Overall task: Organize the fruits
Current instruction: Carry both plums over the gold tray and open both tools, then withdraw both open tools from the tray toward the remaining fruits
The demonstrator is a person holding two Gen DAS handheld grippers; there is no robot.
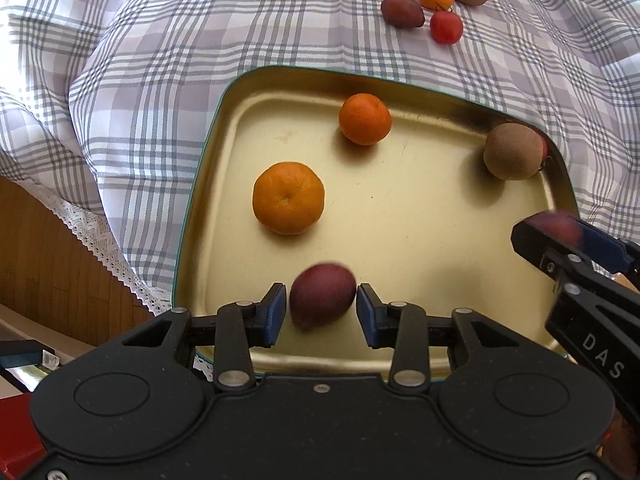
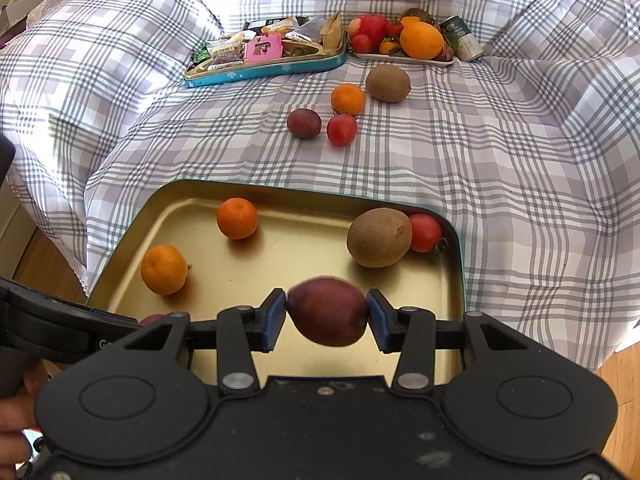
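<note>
**Both grippers over the gold tray, each with a purple fruit**

We see the left gripper (image 1: 321, 312) above the near edge of the tray (image 1: 420, 216). A purple fruit (image 1: 322, 295) sits between its blue pads (image 1: 276, 314); a thin gap shows on each side, so we cannot tell whether the pads grip it or only bracket it.

The right gripper (image 2: 327, 314) is clenched on a second purple fruit (image 2: 327, 311), both pads touching its ends, above the tray's near half (this gripper also appears at the right edge of the left view, blurred).

Inside the tray we count two mandarins, one near the left wall (image 2: 164, 269) and one toward the far wall (image 2: 237, 218). A kiwi (image 2: 379, 237) lies in the far right corner, touching a red fruit (image 2: 426, 233) behind it.

The tray rests on a plaid cloth (image 2: 500, 152). Farther out on the cloth lie four loose fruits close together: a plum (image 2: 304, 123), a tomato (image 2: 341, 129), a mandarin (image 2: 348, 99) and a kiwi (image 2: 388, 83). Beyond them stand a blue tin (image 2: 264, 68) filled with packets, a plate (image 2: 404, 58) heaped with fruit, and a can (image 2: 462, 38) just beside the plate
</note>
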